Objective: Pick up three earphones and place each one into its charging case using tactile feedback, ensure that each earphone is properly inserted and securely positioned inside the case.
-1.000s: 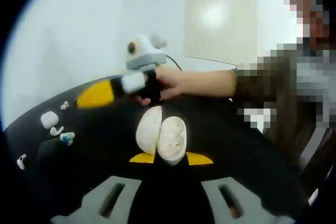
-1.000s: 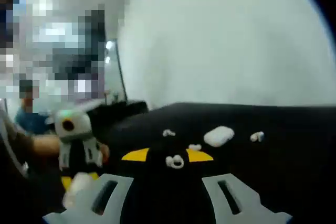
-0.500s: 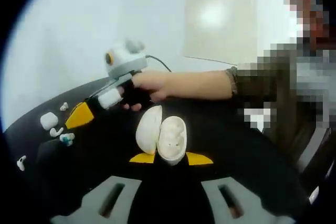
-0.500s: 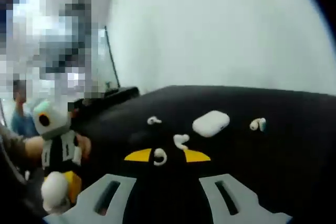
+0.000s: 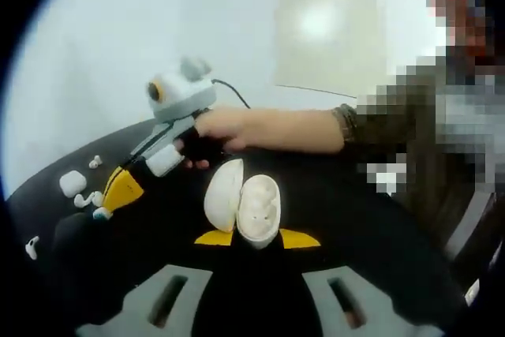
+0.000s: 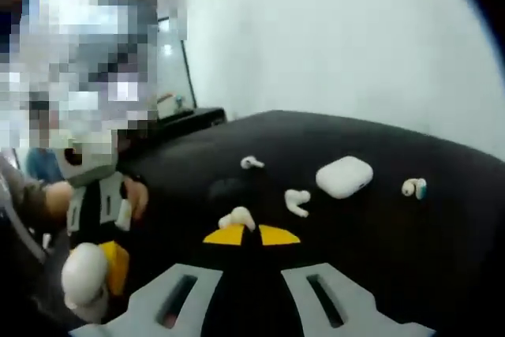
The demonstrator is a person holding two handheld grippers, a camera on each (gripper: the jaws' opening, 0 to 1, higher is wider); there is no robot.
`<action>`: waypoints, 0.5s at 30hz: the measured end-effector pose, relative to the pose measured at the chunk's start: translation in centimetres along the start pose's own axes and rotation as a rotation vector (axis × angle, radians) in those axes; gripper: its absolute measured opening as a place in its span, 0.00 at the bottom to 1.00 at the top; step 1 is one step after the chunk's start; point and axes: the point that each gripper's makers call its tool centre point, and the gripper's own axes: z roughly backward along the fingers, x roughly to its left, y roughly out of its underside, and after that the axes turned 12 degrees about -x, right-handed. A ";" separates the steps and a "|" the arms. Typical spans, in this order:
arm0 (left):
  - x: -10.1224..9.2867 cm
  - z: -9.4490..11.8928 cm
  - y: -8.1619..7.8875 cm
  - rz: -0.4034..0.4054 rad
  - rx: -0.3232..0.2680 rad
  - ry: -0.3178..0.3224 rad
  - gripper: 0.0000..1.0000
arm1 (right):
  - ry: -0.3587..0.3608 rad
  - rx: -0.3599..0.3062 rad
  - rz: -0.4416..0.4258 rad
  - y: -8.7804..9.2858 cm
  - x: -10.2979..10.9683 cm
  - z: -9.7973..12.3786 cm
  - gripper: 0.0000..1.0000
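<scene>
Closing in, our right claw [image 6: 241, 234] now nips an earphone [image 6: 237, 217] low in its view. Left claw [image 5: 256, 237] grips the open case [image 5: 245, 207]; other earphones wait on the tabletop [image 6: 410, 250].

Light even and soft, fairly bright. Pale wall [image 5: 158, 29] washed out, with a hazy glare patch on a lighter panel [image 5: 323, 25] in the left gripper view. Black table [image 6: 442, 219] swallows detail; shadows on it faint, hard to trace. Right gripper view is softer overall, probably motion blur; small white earphone [image 6: 297, 200] and closed case [image 6: 344, 176] lack crisp edges. Strong fisheye bending: table edge curves, margins smear. Open case [image 5: 245, 204] in the left gripper view fairly sharp.
</scene>
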 end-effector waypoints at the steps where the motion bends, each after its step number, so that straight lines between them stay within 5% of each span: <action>1: 0.0 0.0 0.0 -0.001 0.000 0.000 0.16 | -0.007 -0.013 0.005 -0.6 0.1 0.3 0.07; 4: -0.1 0.0 0.0 0.003 0.002 -0.002 0.16 | -0.015 -0.095 0.098 -3.8 0.4 1.4 0.07; 8: 0.1 -0.1 -0.1 0.024 0.005 -0.013 0.16 | -0.162 -0.223 0.289 -8.7 6.5 3.9 0.07; 12: 0.2 -0.1 -0.1 0.039 0.006 -0.020 0.16 | -0.232 -0.059 0.580 -6.2 11.4 6.7 0.07; 15: 0.2 -0.1 -0.1 0.049 0.004 -0.026 0.16 | -0.253 0.040 0.769 -4.0 12.9 8.1 0.07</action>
